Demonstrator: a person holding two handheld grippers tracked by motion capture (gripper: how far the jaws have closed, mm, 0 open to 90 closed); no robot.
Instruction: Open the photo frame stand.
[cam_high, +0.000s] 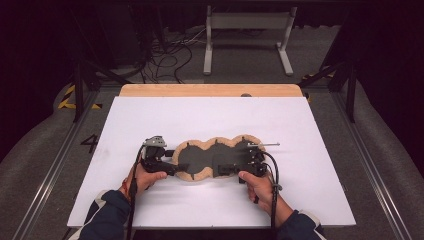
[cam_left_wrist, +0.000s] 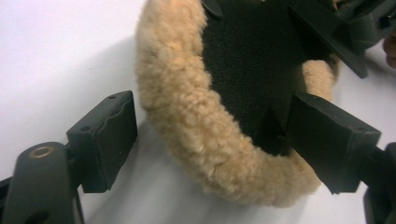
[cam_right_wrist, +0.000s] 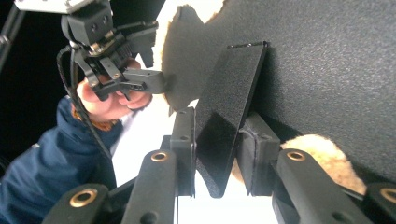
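A long lobed pad (cam_high: 205, 157) of black fabric with a tan fleece rim (cam_left_wrist: 187, 116) lies flat on the white table (cam_high: 210, 115). At its left end my left gripper (cam_high: 172, 167) is open. Its jaws straddle the fleece rim, and in the left gripper view (cam_left_wrist: 219, 140) the left jaw stands clear of the fleece. Near the pad's front right edge my right gripper (cam_high: 227, 170) is shut on a stiff black strap tab (cam_right_wrist: 233, 93) that sticks out from the pad's black surface (cam_right_wrist: 336, 70). Both of its pads (cam_right_wrist: 257, 154) press on the tab.
The white board covers a wooden tabletop (cam_high: 210, 90), with bare room all around the pad. Beyond the far edge stand a grey metal stand (cam_high: 247, 35), floor cables (cam_high: 170, 55) and dark frame posts (cam_high: 79, 85). Blue sleeves (cam_high: 107, 215) enter at the bottom.
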